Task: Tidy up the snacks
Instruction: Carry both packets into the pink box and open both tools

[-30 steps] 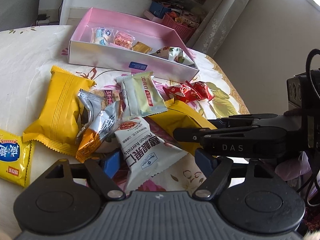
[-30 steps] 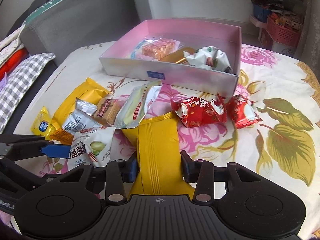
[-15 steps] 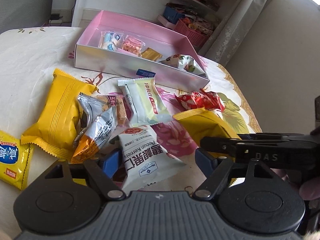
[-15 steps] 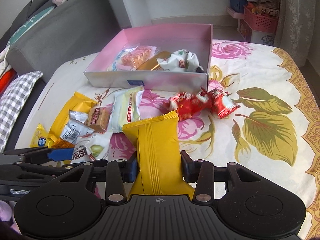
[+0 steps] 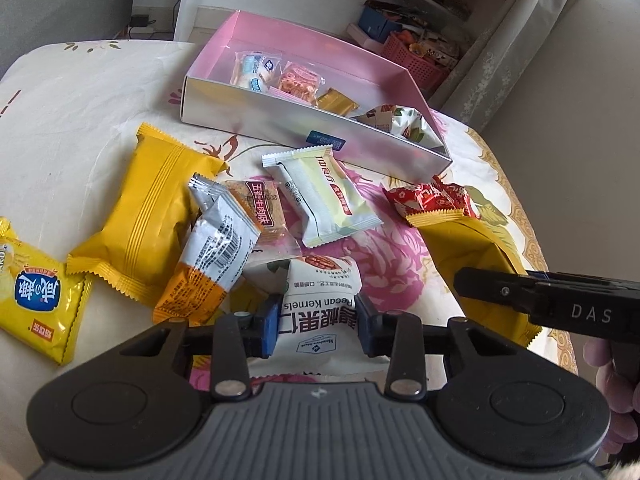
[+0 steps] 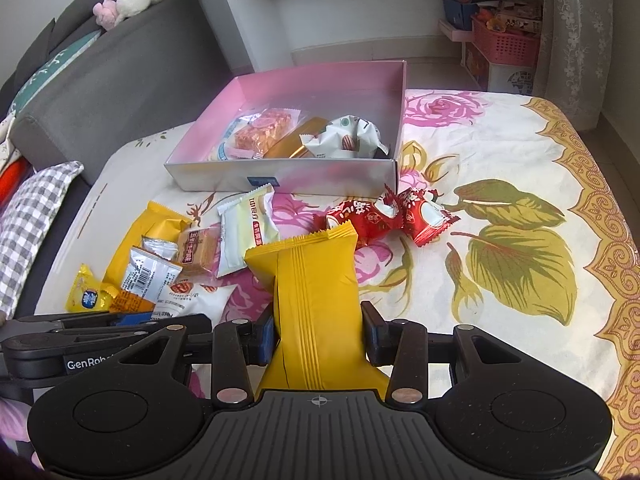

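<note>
A pink box (image 5: pixel 280 124) (image 6: pixel 280 176) holding several snacks stands at the far side of the flowered table. Loose snack packets lie in front of it. My left gripper (image 5: pixel 317 326) is shut on a white pecan packet (image 5: pixel 316 316), its fingers pressing both sides. My right gripper (image 6: pixel 318 338) is shut on a yellow packet (image 6: pixel 312 292) and holds it raised above the table; that packet also shows in the left wrist view (image 5: pixel 472 256). Two red candies (image 6: pixel 384 216) lie near the box's right corner.
On the left lie a big yellow packet (image 5: pixel 148 216), a silver-orange packet (image 5: pixel 212 256), a brown biscuit (image 5: pixel 260 208), a pale green packet (image 5: pixel 324 196) and a small yellow packet (image 5: pixel 36 300). A grey sofa (image 6: pixel 100 80) and shelves stand beyond the table.
My left gripper has closed onto the white pecan packet. My right gripper has lifted the yellow packet higher and drawn back from the box.
</note>
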`<state>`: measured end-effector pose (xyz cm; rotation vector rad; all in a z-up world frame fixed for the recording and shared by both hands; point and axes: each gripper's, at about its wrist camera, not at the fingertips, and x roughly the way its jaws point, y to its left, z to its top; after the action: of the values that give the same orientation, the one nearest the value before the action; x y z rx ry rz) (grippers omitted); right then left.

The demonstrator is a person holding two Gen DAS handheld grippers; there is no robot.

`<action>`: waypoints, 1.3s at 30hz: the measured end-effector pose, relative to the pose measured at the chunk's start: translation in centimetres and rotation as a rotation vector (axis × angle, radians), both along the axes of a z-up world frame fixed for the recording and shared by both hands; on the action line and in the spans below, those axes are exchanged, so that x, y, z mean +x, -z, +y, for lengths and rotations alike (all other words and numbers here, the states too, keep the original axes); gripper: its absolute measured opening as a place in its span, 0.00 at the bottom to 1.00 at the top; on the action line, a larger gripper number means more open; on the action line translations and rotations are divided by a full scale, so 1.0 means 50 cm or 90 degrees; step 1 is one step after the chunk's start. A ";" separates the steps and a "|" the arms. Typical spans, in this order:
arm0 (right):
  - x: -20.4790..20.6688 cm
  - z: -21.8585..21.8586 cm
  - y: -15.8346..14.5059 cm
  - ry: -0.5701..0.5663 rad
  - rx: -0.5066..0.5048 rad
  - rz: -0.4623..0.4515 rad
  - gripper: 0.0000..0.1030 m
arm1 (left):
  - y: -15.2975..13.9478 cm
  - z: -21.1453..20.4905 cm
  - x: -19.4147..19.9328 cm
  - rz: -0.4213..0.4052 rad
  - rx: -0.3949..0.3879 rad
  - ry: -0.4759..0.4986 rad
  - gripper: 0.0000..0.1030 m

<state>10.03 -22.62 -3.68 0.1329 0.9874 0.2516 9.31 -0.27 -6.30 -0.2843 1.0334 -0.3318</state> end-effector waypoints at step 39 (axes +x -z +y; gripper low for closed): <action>0.159 -0.044 -0.095 0.119 0.092 -0.075 0.40 | -0.121 -0.024 0.097 -0.128 0.042 0.035 0.33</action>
<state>18.00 -24.81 1.07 0.3369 0.8336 0.1572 14.19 -1.47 -0.23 -0.1599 0.8528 -0.3676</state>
